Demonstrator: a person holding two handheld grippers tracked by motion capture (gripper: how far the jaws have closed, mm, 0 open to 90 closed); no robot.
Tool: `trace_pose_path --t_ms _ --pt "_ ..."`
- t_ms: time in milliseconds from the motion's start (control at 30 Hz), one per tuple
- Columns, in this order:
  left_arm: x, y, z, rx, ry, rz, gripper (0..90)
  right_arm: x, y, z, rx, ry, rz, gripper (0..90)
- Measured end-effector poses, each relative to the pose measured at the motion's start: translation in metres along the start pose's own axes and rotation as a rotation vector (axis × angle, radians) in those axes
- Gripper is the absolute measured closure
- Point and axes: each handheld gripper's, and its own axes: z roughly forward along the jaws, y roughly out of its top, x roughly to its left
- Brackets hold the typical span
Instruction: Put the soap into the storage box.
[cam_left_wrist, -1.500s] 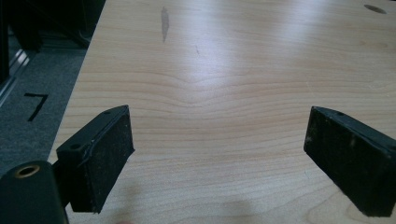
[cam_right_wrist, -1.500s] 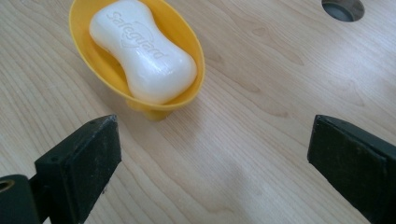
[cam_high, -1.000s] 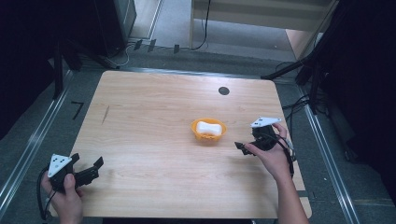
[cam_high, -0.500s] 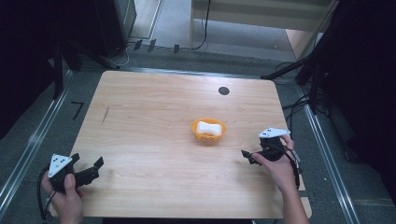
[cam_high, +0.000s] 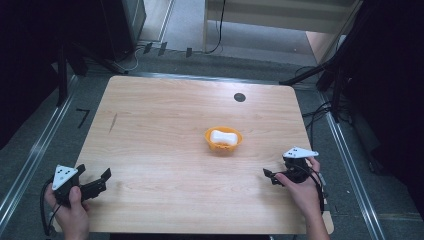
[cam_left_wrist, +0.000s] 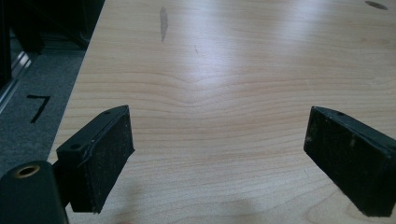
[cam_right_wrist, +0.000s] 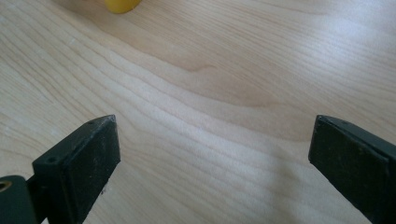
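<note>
We're holding both grippers low at the near edge of the bench (cam_high: 165, 115), well apart from each other. Left gripper (cam_high: 97, 182) sits by the near-left corner, jaws spread wide, nothing btwn them; in the left gripper view we see bare wood grain past the pads. Right gripper (cam_high: 270, 175) is near the near-right corner, jaws likewise spread and empty; in the right gripper view a sliver of the orange bowl (cam_right_wrist: 121, 4) peeks in at the top edge.

The orange bowl (cam_high: 223, 140) stands a bit right of the bench's middle, with the white object (cam_high: 223, 137) lying inside it. We can't tell what the white thing is, maybe a cloth or a soft block. Judging by this, the placing looks done: item's in the bowl, both grippers released and clear of it. Nothing obvious left, unless the bowl itself is to be moved.

Surface: light wood w/ rounded corners, a dark smudge (cam_high: 114, 122) toward the left edge, a round dark grommet (cam_high: 239, 97) near the far edge. Around it grey floor, metal rails along both sides, cables at the far side, dark surroundings.
</note>
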Motion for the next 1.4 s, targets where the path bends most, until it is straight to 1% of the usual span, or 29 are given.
trace_pose_path --t_ms 300,500,667,800,867,1100,1400 --pt "0.0 0.0 0.0 0.001 0.001 0.004 8.6 -0.001 -0.019 -0.007 -0.015 -0.001 0.035 2.5" --pt "0.0 0.0 0.0 0.003 0.003 0.008 8.6 0.0 -0.028 -0.011 -0.016 0.002 0.036 2.5" --pt "-0.001 0.0 0.0 0.003 0.003 0.007 8.6 0.0 -0.037 -0.017 -0.026 0.001 0.045 2.5" --pt "-0.001 0.0 0.0 0.003 0.004 0.008 8.6 0.0 -0.045 -0.021 -0.03 -0.005 0.049 2.5" --pt "-0.001 0.0 0.0 0.003 0.004 0.009 8.6 -0.001 -0.047 -0.024 -0.034 -0.006 0.06 2.5" --pt "-0.001 0.0 0.0 0.002 0.004 0.01 8.6 -0.003 -0.054 -0.035 -0.045 -0.02 0.069 2.5" --pt "-0.001 0.0 0.0 0.002 0.005 0.011 8.6 -0.008 -0.067 -0.047 -0.054 -0.041 0.087 2.6"
